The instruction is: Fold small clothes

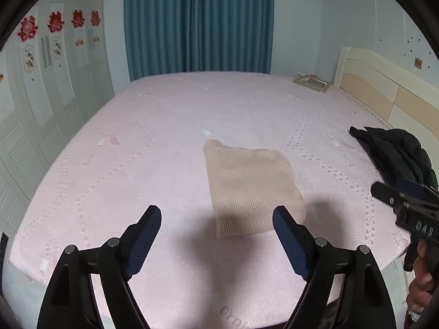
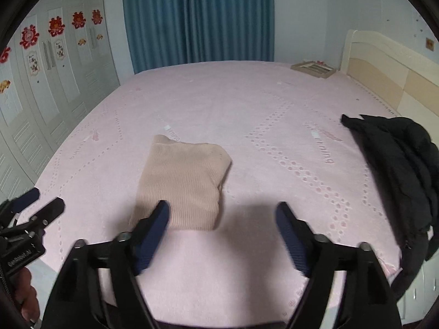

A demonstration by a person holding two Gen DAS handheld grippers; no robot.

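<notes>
Taking the beige knit garment [image 1: 253, 189] as the landmark: it lay folded into a compact rectangle on the pink bedspread [image 1: 137, 150], near the bed's front edge and roughly midway across.

Far to its left stood the white wardrobe [image 1: 41, 96] with red paper cut-outs on its doors. Just in front of the garment and to its left, the left gripper [image 1: 216, 220] hung above the bedspread with jaws spread wide and nothing between them. In front of the garment and to its right, the right gripper [image 2: 222, 218] was likewise wide and empty; its left finger overlapped the garment's near corner in its own view, but whether it touched could not be told. Well to the right of the garment lay a black jacket [image 2: 397, 170], crumpled by the headboard [image 2: 384, 74].

The fold looked finished. The risk I judged from here: a finger dragging across the near corner could catch the ribbed knit and pull the layers open, since loose knit slides easily on plush fabric.

The garment's inner layers and sleeves were hidden. The jacket's right side was cut off, and the flat item [image 2: 312, 68] behind the garment, by the headboard, was too small to identify.
</notes>
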